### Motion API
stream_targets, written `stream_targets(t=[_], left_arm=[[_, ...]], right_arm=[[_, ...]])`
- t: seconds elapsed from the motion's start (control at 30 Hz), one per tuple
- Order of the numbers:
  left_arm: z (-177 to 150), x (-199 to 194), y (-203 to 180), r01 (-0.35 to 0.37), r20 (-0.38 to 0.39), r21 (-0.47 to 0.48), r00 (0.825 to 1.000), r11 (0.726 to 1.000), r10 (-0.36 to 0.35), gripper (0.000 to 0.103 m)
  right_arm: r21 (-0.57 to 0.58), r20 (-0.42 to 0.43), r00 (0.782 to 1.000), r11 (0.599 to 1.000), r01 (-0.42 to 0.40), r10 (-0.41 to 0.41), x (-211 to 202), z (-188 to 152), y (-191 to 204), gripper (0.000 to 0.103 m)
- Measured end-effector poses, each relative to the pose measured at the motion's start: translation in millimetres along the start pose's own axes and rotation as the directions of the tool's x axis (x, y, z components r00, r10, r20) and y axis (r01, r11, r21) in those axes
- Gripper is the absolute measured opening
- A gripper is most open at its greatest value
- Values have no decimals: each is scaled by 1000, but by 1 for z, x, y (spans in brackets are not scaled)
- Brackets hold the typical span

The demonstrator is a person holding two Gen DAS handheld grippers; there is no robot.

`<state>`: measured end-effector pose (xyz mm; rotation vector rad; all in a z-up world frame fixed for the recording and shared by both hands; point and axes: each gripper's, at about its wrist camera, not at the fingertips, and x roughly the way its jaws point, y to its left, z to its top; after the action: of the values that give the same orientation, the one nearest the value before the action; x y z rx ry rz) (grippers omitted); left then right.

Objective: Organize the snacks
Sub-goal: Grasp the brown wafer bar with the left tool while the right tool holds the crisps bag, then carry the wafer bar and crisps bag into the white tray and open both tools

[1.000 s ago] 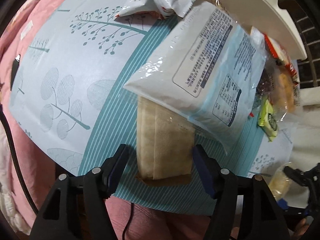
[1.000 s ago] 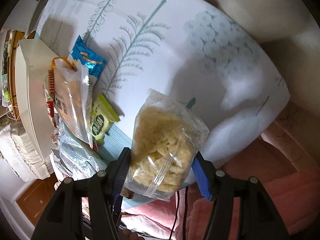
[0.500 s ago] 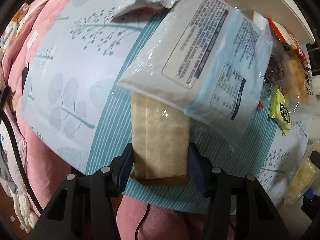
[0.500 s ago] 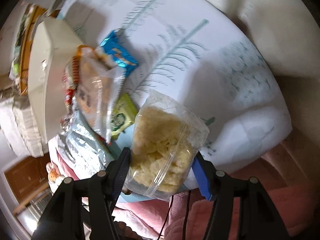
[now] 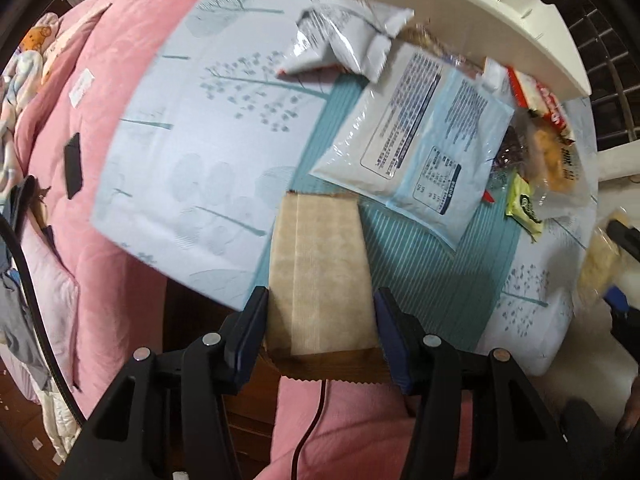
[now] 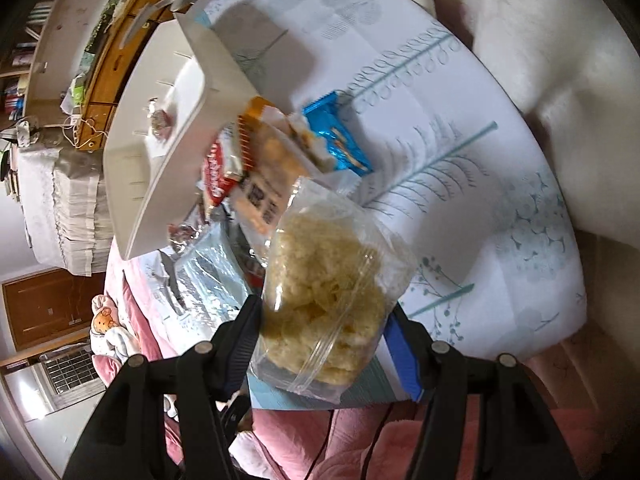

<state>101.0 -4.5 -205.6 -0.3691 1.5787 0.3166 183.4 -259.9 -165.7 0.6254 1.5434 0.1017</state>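
My left gripper (image 5: 322, 328) is shut on a long beige snack packet (image 5: 320, 276) and holds it above the patterned cloth (image 5: 208, 128), free of the large white-and-blue bag (image 5: 416, 152). My right gripper (image 6: 326, 344) is shut on a clear bag of pale yellow chips (image 6: 324, 300), held above the cloth (image 6: 480, 200); the bag also shows at the right edge of the left wrist view (image 5: 600, 256). A white tray (image 6: 160, 160) stands at the back, with a pile of snacks against its wall.
Against the tray (image 5: 460, 12) lie a silver-white pouch (image 5: 348, 40), a red-and-white packet (image 5: 540, 100), an orange snack bag (image 6: 272, 168), a blue packet (image 6: 340, 140) and a small green packet (image 5: 522, 208). Pink bedding (image 5: 100, 80) surrounds the cloth.
My left gripper has pulled the beige packet back out from under the white-and-blue bag and lifted it. My right gripper has swung with the chips bag towards the tray.
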Motion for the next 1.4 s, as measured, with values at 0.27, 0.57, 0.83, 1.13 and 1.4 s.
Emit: stream_targets(t=[0.27,0.57,0.83,1.13,1.4], left_arm=[[8,-60,22,8,66,54,998,999,-12,51],[51,-135,24,1,170,189,985,982,-34,52],[118,-168,22,28,280,243,955,970,-98,52],[194,-152,11,108,308,301,929,948,-204,52],[258,-119,-3,188,254,344,925,920,-284,52]], right_arm=[[3,13,1000,1000,-28,28,-4,4,18,60],[32,63,996,997,-70,68,-8,8,52,60],[14,157,983,995,-101,98,-11,23,91,60],[-58,267,960,996,-71,84,-5,48,134,60],[-144,391,920,987,77,-15,2,68,164,60]])
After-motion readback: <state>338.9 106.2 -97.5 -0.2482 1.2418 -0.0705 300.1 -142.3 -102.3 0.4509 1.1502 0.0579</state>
